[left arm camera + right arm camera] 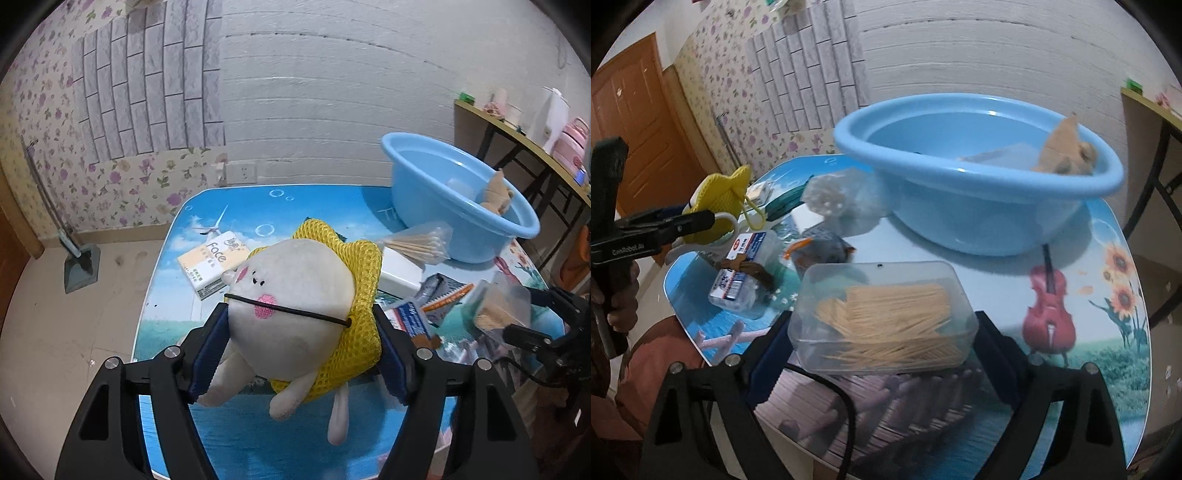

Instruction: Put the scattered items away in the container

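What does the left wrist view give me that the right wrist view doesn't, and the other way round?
Left wrist only: the plush toy's face gripped between the left tongs, the Face tissue pack, the wall socket, and the side shelf.

Right wrist only: the clear toothpick box between the right tongs, the orange door, and the violin print on the tabletop.

Both: the blue basin with a tan toy inside, the cotton swab bag, and the blue-labelled clear box.
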Action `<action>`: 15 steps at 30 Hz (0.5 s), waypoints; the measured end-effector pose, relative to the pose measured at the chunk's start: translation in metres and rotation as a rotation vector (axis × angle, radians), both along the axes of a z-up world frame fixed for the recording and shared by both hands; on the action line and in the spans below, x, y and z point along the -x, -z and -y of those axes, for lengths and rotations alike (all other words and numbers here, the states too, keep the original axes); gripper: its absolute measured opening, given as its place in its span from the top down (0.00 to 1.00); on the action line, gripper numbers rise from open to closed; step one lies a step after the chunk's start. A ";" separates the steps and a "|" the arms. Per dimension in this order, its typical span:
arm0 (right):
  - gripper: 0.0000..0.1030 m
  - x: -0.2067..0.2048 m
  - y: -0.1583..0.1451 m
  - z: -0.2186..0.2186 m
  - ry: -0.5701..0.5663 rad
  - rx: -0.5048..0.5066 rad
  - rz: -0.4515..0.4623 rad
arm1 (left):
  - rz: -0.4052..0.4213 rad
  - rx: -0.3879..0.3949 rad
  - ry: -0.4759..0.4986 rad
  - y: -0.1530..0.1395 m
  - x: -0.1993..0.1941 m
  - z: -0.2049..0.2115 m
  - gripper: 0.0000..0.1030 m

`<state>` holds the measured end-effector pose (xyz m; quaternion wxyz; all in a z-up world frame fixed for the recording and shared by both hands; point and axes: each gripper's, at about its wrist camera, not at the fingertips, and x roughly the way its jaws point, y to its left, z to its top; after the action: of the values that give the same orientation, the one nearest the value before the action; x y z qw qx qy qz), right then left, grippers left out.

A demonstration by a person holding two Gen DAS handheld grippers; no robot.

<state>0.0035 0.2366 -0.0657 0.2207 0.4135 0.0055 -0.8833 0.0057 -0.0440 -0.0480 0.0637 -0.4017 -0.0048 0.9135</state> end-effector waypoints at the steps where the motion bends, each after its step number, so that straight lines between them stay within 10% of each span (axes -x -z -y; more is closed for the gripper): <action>1: 0.09 0.001 0.000 -0.003 0.004 0.002 0.001 | 0.002 0.001 -0.006 0.000 0.001 0.001 0.28; 15: 0.09 0.010 -0.003 -0.024 0.129 0.008 -0.024 | 0.004 -0.010 -0.002 -0.002 0.000 0.005 0.27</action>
<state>-0.0062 0.2605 -0.0630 0.1650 0.4016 -0.0219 -0.9005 0.0057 -0.0489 -0.0456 0.0648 -0.4030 -0.0100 0.9129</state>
